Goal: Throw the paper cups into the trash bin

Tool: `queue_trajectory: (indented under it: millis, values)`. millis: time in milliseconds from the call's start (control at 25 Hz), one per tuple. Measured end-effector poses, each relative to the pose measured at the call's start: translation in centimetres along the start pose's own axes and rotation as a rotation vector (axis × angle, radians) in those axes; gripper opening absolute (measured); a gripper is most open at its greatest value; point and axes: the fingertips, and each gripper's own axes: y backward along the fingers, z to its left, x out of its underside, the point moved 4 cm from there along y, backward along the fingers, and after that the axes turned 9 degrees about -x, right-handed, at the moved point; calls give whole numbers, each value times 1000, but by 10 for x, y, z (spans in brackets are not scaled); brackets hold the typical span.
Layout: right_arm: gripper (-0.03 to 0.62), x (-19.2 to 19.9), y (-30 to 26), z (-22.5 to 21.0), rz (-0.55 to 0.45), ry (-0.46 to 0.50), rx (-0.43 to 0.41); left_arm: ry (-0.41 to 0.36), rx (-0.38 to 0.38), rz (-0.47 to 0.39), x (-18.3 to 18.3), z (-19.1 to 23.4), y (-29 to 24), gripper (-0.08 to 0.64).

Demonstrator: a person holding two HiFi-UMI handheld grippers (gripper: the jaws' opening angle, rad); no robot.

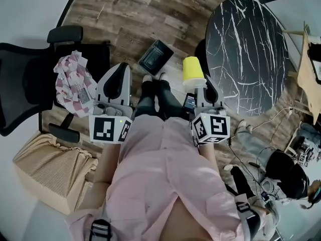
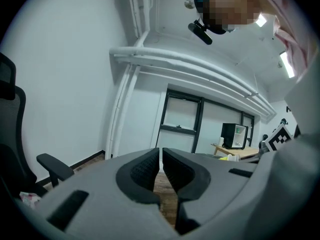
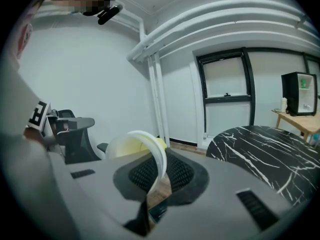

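A yellow paper cup (image 1: 193,72) with a white rim is pinched by its wall in my right gripper (image 1: 201,86), held above the floor in front of the person's legs. In the right gripper view the cup (image 3: 135,146) lies on its side, its rim between the shut pads (image 3: 177,173). My left gripper (image 1: 119,68) hangs to the left, shut with nothing between its jaws; its pads (image 2: 145,170) nearly touch. A black rectangular bin (image 1: 156,57) stands on the wooden floor just beyond both grippers.
A round black marble table (image 1: 248,54) fills the right side. At the left, a black office chair (image 1: 30,79) carries a crumpled pink-and-white cloth (image 1: 72,79). A beige box (image 1: 47,167) sits at lower left. Cables and gear (image 1: 288,174) lie at lower right.
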Motion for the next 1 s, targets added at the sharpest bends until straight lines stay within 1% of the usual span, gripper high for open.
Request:
queue_trajectory:
  millis: [240,600,1000]
  values:
    - [43,-11,-9,-10,-8,16,-45,-13,-24,-21,-8,-12,-4,35]
    - [43,-14,-20,-16,4,21,-91,-4,-78,-34,-11,-8,-10,32]
    - [43,-13,-39,-19,40,30,-121,12,-108,-7,-4,0,-17,28]
